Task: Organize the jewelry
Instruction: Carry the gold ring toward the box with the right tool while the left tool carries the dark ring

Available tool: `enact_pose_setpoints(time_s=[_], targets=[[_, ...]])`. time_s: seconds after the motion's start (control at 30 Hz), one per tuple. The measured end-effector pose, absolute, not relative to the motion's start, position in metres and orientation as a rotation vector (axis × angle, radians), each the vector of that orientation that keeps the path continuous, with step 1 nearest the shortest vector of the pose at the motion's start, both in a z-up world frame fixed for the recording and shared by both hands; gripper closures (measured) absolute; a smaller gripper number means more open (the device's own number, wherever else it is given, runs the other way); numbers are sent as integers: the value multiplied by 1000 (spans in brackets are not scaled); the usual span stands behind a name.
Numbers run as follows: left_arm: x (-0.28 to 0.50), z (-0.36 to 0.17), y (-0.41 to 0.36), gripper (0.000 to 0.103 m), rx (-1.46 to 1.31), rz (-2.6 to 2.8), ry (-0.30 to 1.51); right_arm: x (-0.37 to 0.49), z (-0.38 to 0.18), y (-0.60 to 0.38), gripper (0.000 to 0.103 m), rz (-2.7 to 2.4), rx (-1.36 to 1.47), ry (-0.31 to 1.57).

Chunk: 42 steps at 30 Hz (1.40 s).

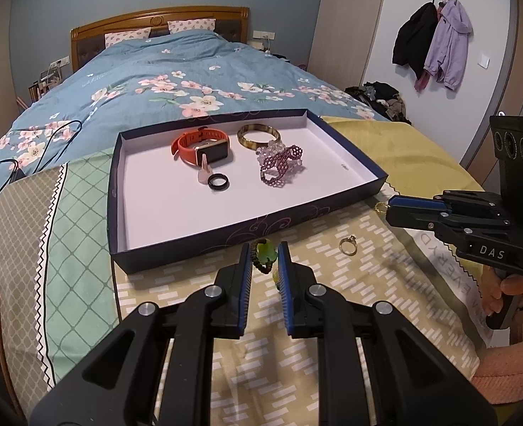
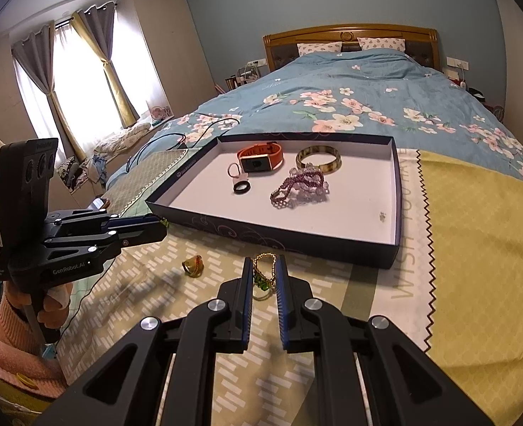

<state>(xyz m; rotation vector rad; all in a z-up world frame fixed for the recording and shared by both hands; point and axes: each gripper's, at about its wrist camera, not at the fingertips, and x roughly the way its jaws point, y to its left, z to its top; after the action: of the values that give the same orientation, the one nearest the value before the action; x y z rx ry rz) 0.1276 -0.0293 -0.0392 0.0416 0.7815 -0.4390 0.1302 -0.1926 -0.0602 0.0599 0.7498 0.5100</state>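
While both tools sit low over the patterned cloth, each has its jaws parted, straddling a piece of jewelry without pinching it.

Left gripper: fingers spread; between them lies a dark beaded bracelet with a green stone, at 12 o'clock from the tips. Contact with the pads cannot be told.

Right gripper: fingers spread; a gold chain with green beads lies in the gap, on the cloth. Contact also cannot be told.

A gold ring rests on the cloth at about 2 o'clock from the left tips, apart from both tools; the same ring shows in the right wrist view at 9 o'clock from the right tips.

Dark navy tray, white inside, sits at 12 o'clock beyond both grippers, its near wall just past the bracelet. Contents:
- orange-strapped watch, far centre;
- amber bangle, at 3 o'clock from the watch;
- purple beaded bracelets, a loose cluster nearer than the bangle;
- black ring, nearer than the watch, touching a pale pink ring.

Tray and cloth lie at the foot of a bed with a blue floral quilt. A yellow cloth lies at 3 o'clock from the tray.
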Motion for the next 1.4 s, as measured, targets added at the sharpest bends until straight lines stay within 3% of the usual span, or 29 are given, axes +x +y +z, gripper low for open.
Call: enact_pose_setpoints(time_s=[1.4], targets=[[139,-13,-33,88,39,-409,711,167,-41,-180,92,540,43,682]])
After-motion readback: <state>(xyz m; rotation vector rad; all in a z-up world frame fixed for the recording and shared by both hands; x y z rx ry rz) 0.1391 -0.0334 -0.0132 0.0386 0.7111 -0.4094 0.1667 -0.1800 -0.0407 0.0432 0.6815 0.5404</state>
